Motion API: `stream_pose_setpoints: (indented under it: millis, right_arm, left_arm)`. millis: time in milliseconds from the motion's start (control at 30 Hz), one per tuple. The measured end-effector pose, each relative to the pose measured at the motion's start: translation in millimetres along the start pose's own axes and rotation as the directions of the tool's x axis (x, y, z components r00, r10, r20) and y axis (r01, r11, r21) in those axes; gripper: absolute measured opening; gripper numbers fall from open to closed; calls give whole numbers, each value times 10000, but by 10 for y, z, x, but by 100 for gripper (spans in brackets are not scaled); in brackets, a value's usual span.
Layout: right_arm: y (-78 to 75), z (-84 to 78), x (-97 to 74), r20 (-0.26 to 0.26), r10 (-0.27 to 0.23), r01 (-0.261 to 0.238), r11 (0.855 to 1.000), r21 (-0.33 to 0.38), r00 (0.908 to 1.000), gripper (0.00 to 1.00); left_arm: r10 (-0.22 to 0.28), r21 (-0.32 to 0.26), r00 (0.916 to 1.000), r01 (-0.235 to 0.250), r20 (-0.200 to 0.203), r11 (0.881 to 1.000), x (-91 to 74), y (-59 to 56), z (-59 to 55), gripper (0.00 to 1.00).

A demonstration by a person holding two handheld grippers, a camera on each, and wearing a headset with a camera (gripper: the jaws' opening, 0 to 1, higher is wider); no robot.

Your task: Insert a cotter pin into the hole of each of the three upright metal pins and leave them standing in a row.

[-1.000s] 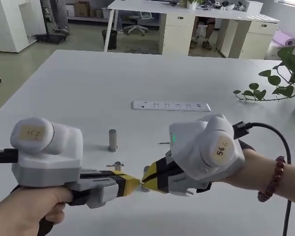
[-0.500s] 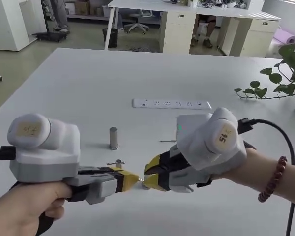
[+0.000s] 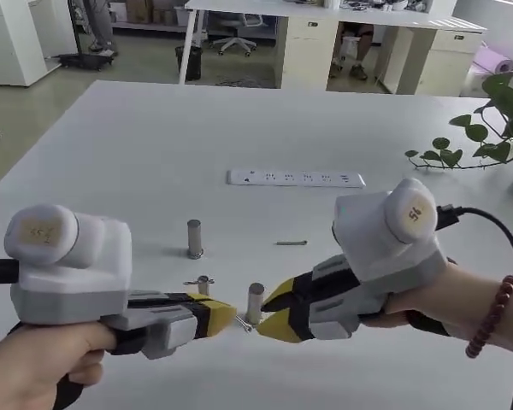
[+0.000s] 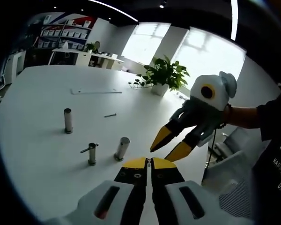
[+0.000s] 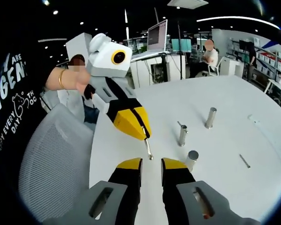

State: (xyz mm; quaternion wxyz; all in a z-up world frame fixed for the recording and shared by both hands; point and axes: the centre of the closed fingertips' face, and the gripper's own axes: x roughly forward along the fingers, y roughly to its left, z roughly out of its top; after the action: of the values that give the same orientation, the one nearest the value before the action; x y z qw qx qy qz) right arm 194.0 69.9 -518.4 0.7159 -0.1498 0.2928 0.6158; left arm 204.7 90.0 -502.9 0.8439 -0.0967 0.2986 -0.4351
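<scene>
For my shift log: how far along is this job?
Done: the middle pin carries a cotter pin. In hand: the left gripper pinches a second cotter pin by the near pin. Left: that pin and the far pin; a spare cotter pin lies loose.

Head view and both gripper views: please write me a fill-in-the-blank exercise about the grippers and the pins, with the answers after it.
1. The left gripper is shut on a thin ___.
2. The jaws of the right gripper stand ___.
3. On the table stand ___ upright metal pins.
4. A cotter pin already passes through ___ of them.
Missing words: cotter pin; open; three; one.
</scene>
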Motion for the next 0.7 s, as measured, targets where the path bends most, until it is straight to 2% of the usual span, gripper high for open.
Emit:
stream_pose_setpoints:
  millis: [100,267,400,500,600,633,700]
  right_arm:
    - [34,4,3,343,362,-377,9984,420,9988,12]
    - [72,-39,-17,835,930,-1035,9858,1323,9922,12]
    - [109,-38,-53,1067,1288,-1433,9795,1415,9859,12]
    - [142,-58,-63,1095,1570,-1716,9751,1404,9815,12]
    - [224,-57,-71,1209,2001,-2160,9667,1375,9723,12]
    - [236,-58,-71,1219,2050,-2212,9654,1382,9711,11]
    - [248,-47,-65,1379,2101,-2298,9621,1466,9679,9]
  left_arm:
    - [-119,197,9999,119,-27,9997,-7,-8,-17,0]
    - [-691,475,9975,685,112,9965,-25,-84,-20,0]
    - [-1028,659,9944,1011,231,9927,-41,-124,-22,0]
    - [-1582,1009,9869,1544,313,9828,-48,-202,-25,0]
    - [-1836,1117,9823,1784,380,9776,-52,-231,-34,0]
    - [-2058,1195,9773,1988,495,9727,-58,-271,-20,0]
    - [-2212,1082,9735,2142,575,9708,-63,-302,-19,0]
